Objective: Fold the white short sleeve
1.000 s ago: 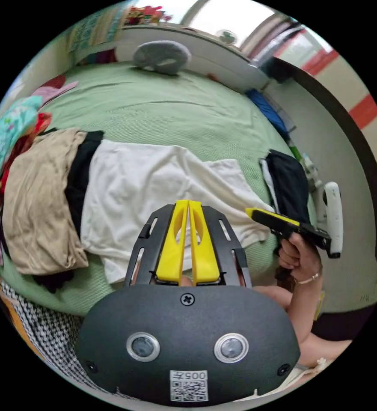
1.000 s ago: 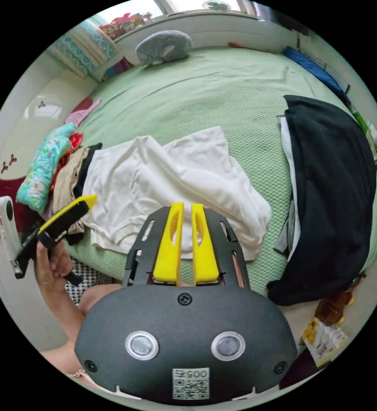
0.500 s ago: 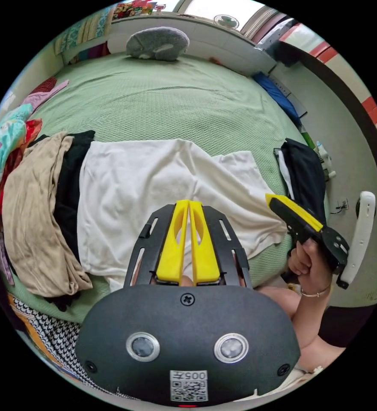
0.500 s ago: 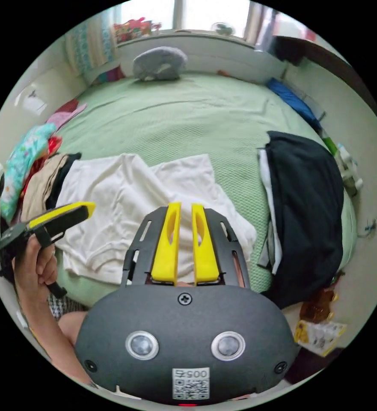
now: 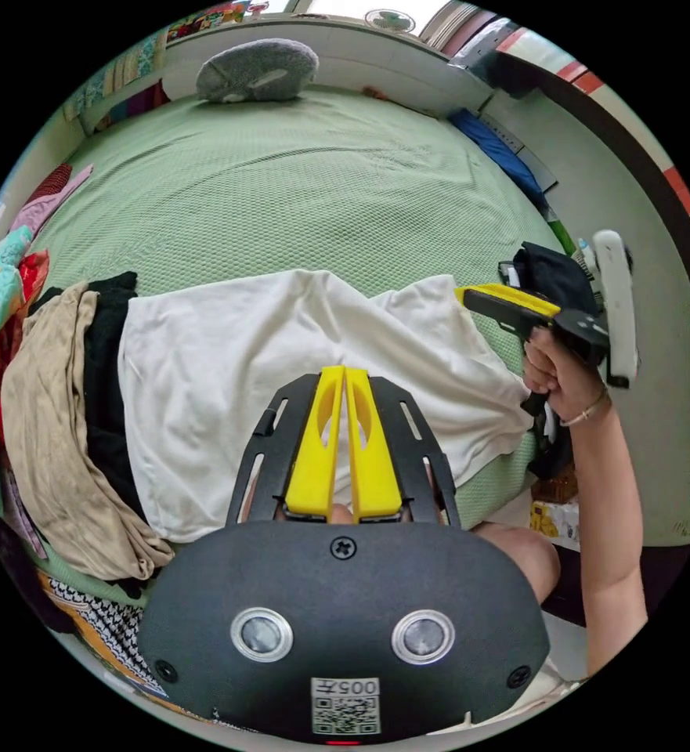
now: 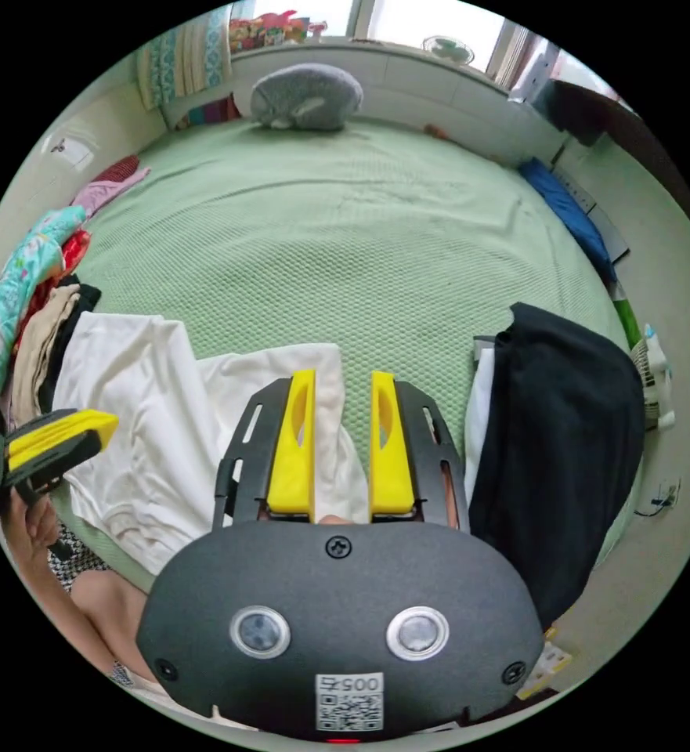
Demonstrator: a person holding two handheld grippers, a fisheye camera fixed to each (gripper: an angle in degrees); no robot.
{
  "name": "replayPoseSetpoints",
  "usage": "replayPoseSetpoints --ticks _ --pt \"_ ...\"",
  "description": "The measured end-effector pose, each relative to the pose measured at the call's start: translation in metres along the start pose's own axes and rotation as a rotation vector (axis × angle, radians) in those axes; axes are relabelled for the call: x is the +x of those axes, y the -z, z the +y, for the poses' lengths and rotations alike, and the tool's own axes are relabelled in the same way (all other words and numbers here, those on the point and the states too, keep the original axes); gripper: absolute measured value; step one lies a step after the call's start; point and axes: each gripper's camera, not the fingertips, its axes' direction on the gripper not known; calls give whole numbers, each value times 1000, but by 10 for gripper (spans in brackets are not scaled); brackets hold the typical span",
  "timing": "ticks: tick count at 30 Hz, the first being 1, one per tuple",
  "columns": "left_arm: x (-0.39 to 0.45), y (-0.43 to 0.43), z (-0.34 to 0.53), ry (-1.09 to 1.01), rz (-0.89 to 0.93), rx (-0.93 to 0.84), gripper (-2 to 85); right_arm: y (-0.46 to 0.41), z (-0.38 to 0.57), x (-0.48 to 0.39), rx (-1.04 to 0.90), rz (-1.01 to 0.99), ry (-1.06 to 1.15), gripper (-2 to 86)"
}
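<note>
Now, the call as we see it:

Right gripper [image 6: 343,439]: we've opened it. Half a second back its jaws stood close together; now there's a clear gap, and nothing between them. It hangs over the sleeve end of the shirt [image 6: 164,423].

Right gripper, from the left gripper view [image 5: 495,299]: it has climbed from about 4 o'clock to 3 o'clock, and sits just beside the shirt's sleeve [image 5: 446,313]. Whether it touches cloth we can't tell.

Left gripper [image 5: 345,427]: clenched, jaws pressed together, empty, same as a second ago. It hovers over the shirt's near edge.

Left gripper, from the right gripper view [image 6: 63,439]: out at 9 o'clock, beside the shirt's hem end.

Shirt [image 5: 282,368]: spread across the near side of the green bed [image 5: 282,188], rumpled, with a ridge running through the middle. It hasn't been folded.

Neighbours: tan garment [image 5: 47,439] and a black one at 9 o'clock in the left gripper view, the shirt's end lying on them; dark pile [image 6: 564,423] at 3 o'clock in the right gripper view, just apart from the shirt.

Meaning: we read the opened jaws beside the sleeve as a grasp being lined up. The fold proper hasn't started.
</note>
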Motion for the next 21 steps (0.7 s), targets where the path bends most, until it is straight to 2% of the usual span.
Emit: replayPoseSetpoints --ticks 4,9,12,15,17,18,21 --pt "-11 -5 -9 27 35 -15 -6 -15 -6 -2 -2 -34 -5 68" --pt "-14 -6 -18 27 32 -14 -6 -4 -11 -13 2 -4 117 -7" --pt "-14 -5 -22 15 24 -16 -6 9 -25 7 64 111 1 -14" --pt "-17 -3 -24 19 13 -11 -6 10 -35 31 52 3 -110 -14" --pt "-19 1 -26 17 17 3 -6 12 -36 38 26 88 -188 -9" --pt "-20 3 -26 17 21 7 -6 15 -34 38 36 108 -185 -8" --pt "-25 7 -27 28 34 20 -6 36 -10 15 83 42 4 -1"
